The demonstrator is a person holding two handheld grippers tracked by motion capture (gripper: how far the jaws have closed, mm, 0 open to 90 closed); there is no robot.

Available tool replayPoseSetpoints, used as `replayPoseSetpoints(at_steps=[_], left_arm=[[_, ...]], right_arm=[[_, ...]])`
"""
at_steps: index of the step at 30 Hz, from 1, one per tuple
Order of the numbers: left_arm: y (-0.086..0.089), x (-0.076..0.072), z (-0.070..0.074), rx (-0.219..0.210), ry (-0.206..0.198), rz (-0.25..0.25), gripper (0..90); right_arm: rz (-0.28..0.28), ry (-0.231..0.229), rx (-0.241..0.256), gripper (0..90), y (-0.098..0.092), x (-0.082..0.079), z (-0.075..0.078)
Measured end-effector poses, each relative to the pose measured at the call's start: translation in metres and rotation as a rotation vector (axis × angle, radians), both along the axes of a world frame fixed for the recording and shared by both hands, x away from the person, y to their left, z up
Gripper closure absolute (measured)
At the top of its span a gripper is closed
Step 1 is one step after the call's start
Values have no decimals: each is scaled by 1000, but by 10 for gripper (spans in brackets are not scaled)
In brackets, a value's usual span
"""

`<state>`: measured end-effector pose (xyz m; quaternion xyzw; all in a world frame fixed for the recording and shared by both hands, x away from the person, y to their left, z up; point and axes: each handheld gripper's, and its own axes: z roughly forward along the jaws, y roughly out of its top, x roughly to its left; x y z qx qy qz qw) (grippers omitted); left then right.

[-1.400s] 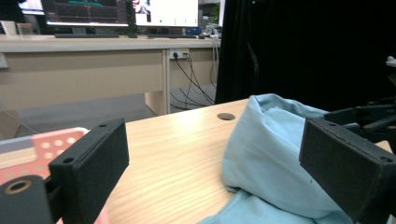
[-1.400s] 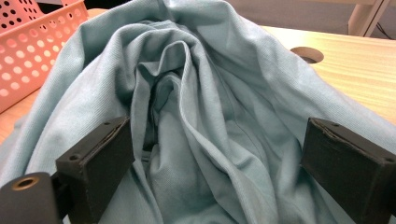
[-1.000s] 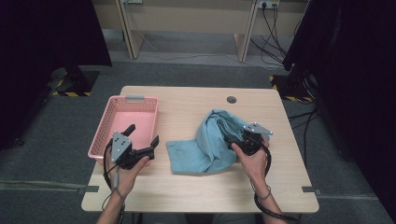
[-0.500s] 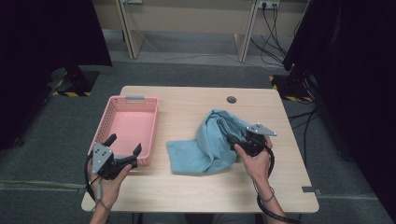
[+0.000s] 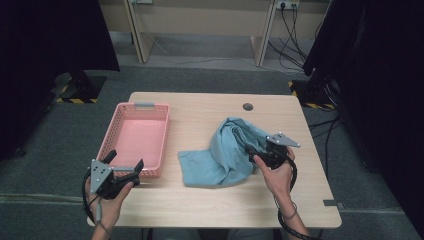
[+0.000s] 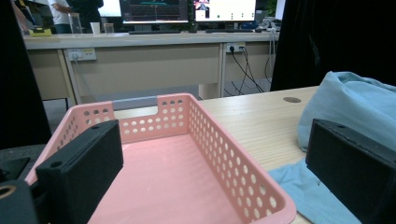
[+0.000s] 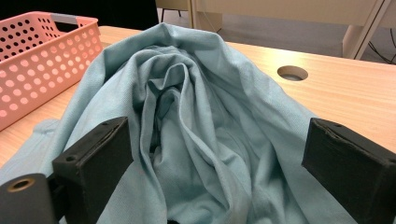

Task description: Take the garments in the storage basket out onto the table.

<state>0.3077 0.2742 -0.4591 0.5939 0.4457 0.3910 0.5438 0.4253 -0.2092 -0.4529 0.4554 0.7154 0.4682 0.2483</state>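
Right tool [image 5: 256,155], jaws apart, pressed into bunched light-blue cloth [image 5: 225,155] for a grab; left tool [image 5: 125,167], jaws apart, parked beside pink basket [image 5: 120,145].

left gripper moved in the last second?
Yes. The left gripper has pulled back toward the person and leftward: it was by the blue cloth, now it sits at the pink basket's near-left corner, jaws open.

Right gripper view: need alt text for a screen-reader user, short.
A crumpled light-blue cloth is heaped on a wooden table, with the right gripper open, one black jaw on either side of the heap. A pink perforated basket stands at upper left, and a round cable hole lies beyond the cloth.
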Motion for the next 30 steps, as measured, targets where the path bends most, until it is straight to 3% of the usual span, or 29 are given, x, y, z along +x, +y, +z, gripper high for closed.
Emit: replayPoseSetpoints(at_steps=[9,12,19,30], left_arm=[[4,-14,-18,-29,4,-26,31],[4,-21,-26,-21,-4,-31,52],[3,-31,-41,-18,28,-35,50],[4,-36,-52,-8,41,-17,49]], right_arm=[[-4,-4,3,81,-3,-2,-1],[-5,-3,3,81,-4,-2,-1],[-7,-12,5,81,-7,-5,1],[-16,-28,4,81,-18,-11,7]])
